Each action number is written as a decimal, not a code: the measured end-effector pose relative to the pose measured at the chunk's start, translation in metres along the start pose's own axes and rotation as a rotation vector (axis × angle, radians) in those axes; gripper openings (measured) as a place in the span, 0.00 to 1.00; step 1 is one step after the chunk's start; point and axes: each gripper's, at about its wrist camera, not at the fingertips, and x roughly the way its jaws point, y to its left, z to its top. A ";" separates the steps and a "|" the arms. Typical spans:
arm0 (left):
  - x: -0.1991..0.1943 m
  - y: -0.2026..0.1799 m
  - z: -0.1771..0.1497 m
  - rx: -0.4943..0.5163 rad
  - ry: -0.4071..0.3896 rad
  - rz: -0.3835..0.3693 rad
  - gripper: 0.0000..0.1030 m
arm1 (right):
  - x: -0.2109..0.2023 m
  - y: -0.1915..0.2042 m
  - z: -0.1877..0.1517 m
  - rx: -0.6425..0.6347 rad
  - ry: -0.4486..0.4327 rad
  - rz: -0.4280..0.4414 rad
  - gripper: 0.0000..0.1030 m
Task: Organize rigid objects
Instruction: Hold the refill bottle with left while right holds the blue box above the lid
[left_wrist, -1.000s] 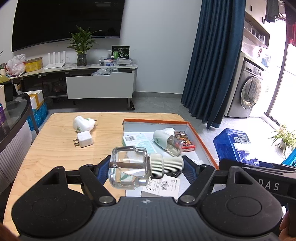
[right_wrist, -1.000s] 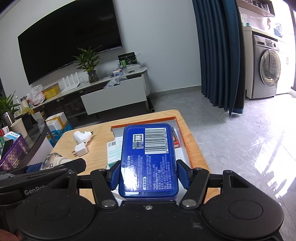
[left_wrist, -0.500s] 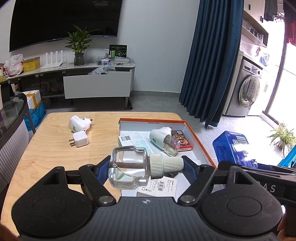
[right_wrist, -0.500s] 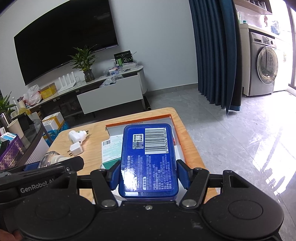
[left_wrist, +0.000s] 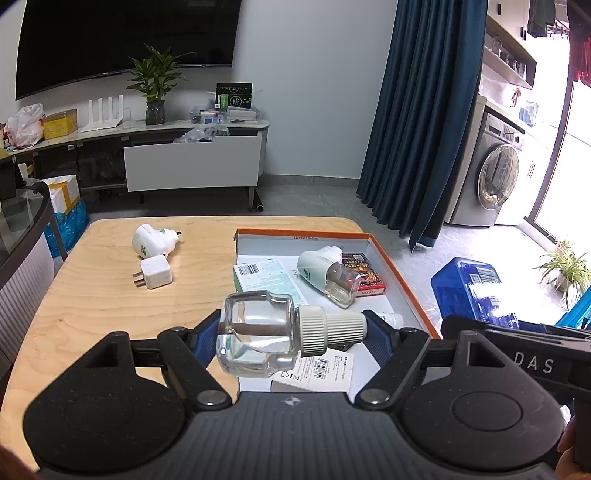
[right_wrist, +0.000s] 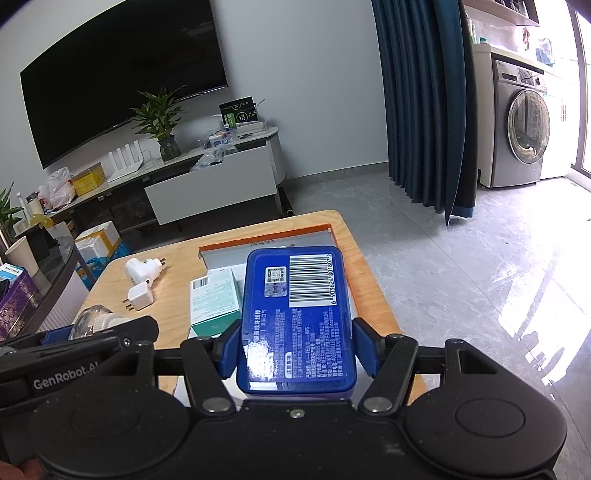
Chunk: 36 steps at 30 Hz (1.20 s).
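Above the wooden table (left_wrist: 92, 302), left gripper (left_wrist: 291, 328) level, clamping a clear refill bottle (left_wrist: 258, 332) sideways, cap rightward. Right gripper (right_wrist: 295, 350) alongside, pinching a blue tin (right_wrist: 295, 317) flat; orange-rimmed tray (left_wrist: 399, 269) ahead, probably below both.

A large dark television (left_wrist: 125, 40) hangs on a white wall. Below it runs a long low cabinet (left_wrist: 192, 162) carrying a potted green plant (left_wrist: 155, 92), a white router with upright antennas (left_wrist: 103, 114), a yellow box (left_wrist: 61, 123) and a plastic bag (left_wrist: 24, 123). Dark blue curtains (left_wrist: 424, 122) hang to the right. Beyond them stands a silver front-loading washing machine (left_wrist: 495, 177) beside a bright window. The floor (right_wrist: 461, 258) is glossy grey tile. A small leafy plant (left_wrist: 567, 266) sits at the far right.
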 end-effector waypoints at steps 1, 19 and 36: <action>0.001 0.000 0.000 0.001 0.002 -0.001 0.77 | 0.000 0.000 0.000 0.000 0.000 -0.001 0.72; 0.011 -0.007 0.002 0.015 0.021 -0.011 0.77 | 0.011 -0.007 0.004 0.000 0.007 -0.009 0.72; 0.022 -0.010 0.005 0.027 0.036 -0.015 0.77 | 0.031 -0.006 0.008 -0.010 0.025 -0.012 0.72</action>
